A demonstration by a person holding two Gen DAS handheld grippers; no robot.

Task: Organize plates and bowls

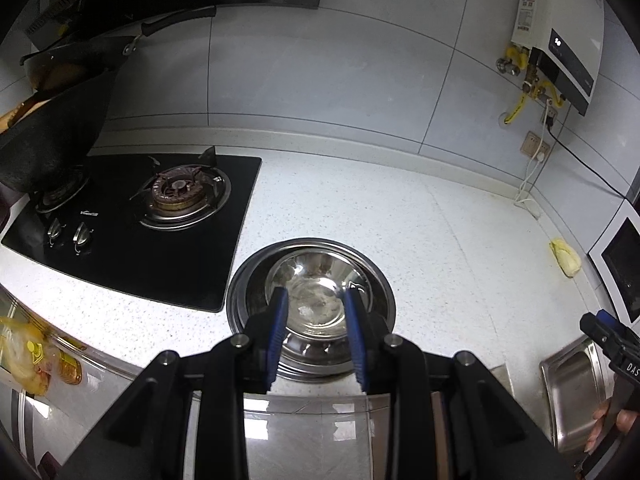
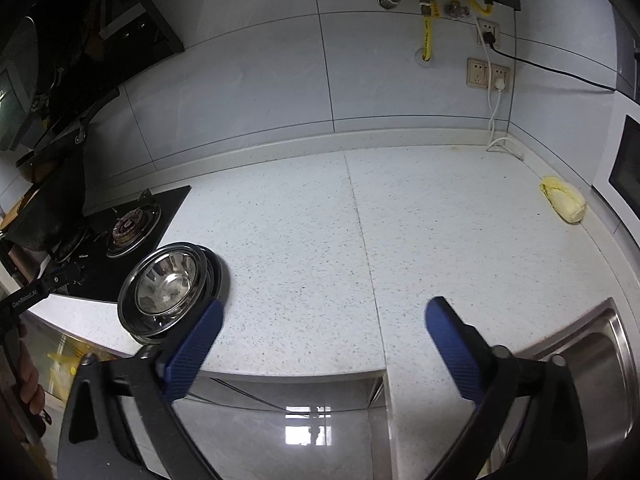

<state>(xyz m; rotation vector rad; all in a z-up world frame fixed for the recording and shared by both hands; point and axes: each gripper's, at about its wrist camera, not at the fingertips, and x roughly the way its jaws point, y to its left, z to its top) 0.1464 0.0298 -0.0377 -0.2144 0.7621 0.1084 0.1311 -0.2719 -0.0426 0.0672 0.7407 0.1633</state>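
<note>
Both grippers hanging empty, left gripper [image 1: 314,300] part-open, right gripper [image 2: 324,316] gaping wide, steel bowl [image 1: 314,292] sitting nested in plates [image 1: 240,280] near stove [image 1: 132,216], stacking seemingly finishing.

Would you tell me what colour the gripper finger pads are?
Blue pads, clearest in the right wrist view.

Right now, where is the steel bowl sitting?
The steel bowl sits nested on the stacked steel plates on the speckled countertop, just right of the black gas hob in the left wrist view, near the counter's front edge.
</note>
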